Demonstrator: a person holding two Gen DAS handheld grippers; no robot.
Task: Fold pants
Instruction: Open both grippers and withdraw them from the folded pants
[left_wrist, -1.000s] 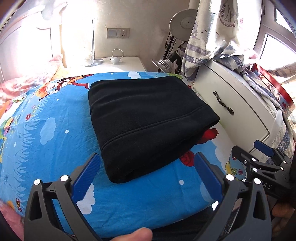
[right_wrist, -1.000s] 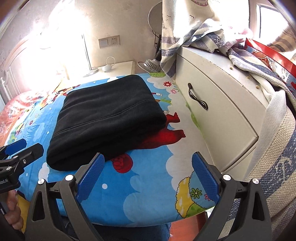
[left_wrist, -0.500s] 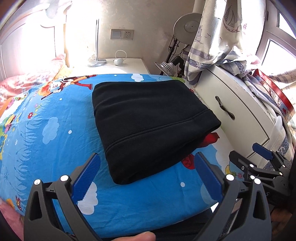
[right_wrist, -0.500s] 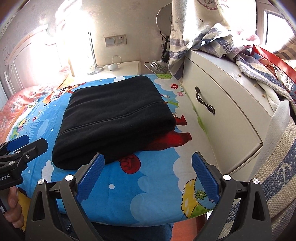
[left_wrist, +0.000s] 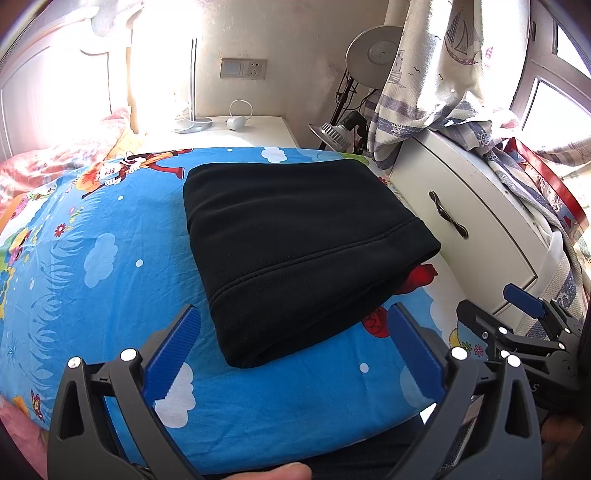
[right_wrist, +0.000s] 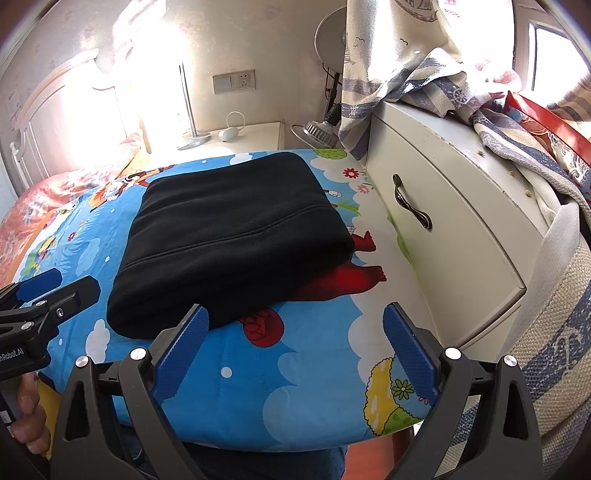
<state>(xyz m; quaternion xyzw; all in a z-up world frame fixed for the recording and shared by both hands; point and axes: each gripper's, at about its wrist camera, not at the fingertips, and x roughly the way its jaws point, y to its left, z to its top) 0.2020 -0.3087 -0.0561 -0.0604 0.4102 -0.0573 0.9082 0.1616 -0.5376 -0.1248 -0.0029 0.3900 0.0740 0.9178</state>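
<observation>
The black pants (left_wrist: 295, 243) lie folded into a thick rectangle on the blue cartoon bed sheet (left_wrist: 92, 266). They also show in the right wrist view (right_wrist: 229, 236). My left gripper (left_wrist: 293, 347) is open and empty, held back just before the near edge of the pants. My right gripper (right_wrist: 295, 350) is open and empty, near the bed's front right corner, to the right of the pants. Each gripper shows in the other's view: the right gripper (left_wrist: 517, 332) at the right edge, the left gripper (right_wrist: 48, 295) at the left edge.
A white cabinet (right_wrist: 443, 236) with a dark handle (right_wrist: 412, 206) stands against the bed's right side, with striped cloth (right_wrist: 517, 140) piled on top. A white nightstand (left_wrist: 236, 129) with a lamp base stands behind the bed. A floor lamp (left_wrist: 373, 48) and curtain stand at the back right.
Both grippers have pulled back and risen slightly from the pants, which lie still. Both stay open.
</observation>
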